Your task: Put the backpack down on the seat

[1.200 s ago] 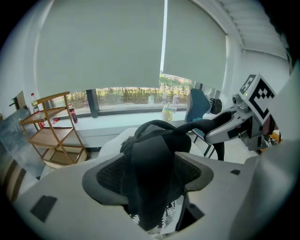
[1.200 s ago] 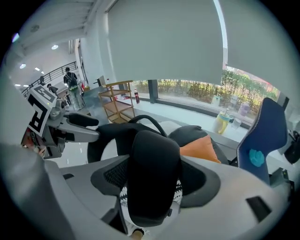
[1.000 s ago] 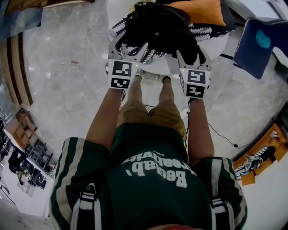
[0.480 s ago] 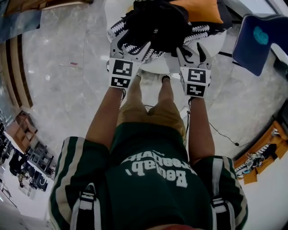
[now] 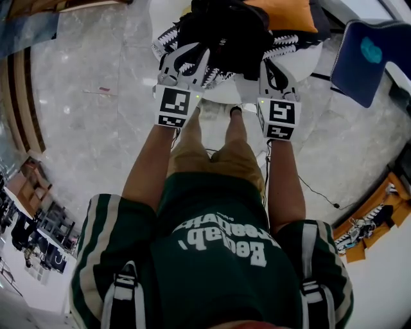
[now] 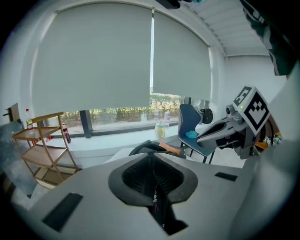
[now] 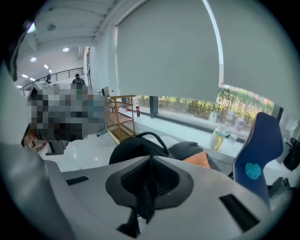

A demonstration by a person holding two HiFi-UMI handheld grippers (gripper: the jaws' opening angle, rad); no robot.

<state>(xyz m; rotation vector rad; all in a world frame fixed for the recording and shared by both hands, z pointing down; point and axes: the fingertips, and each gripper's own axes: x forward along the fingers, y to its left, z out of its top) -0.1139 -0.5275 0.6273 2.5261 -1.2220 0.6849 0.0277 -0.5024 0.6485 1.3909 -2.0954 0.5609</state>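
Right gripper [image 7: 150, 159]: jaws have just been closing and now stand together on a black strap [image 7: 143, 201], which is pinched in the seam and hangs out below it.

Left gripper [image 6: 152, 157]: jaws have likewise just been closing and are all but together. I see only a thin dark sliver and a fine thread in the seam. I take it for an edge of the backpack, though that view does not let me confirm it.

From the head view, both grippers are held out ahead of the person, side by side and a little apart. The tips of both are at the near edge of the backpack [image 5: 225, 32]. The backpack is black and sits on top of the white seat [image 5: 308, 61], over a black-and-white patterned cloth [image 5: 164, 42]. I cannot tell whether its weight rests there.

An orange cushion [image 5: 286, 16] lies just behind the backpack. A blue chair [image 5: 372, 54] stands to the right, apart from the seat. The marble floor [image 5: 96, 128] surrounds it all.
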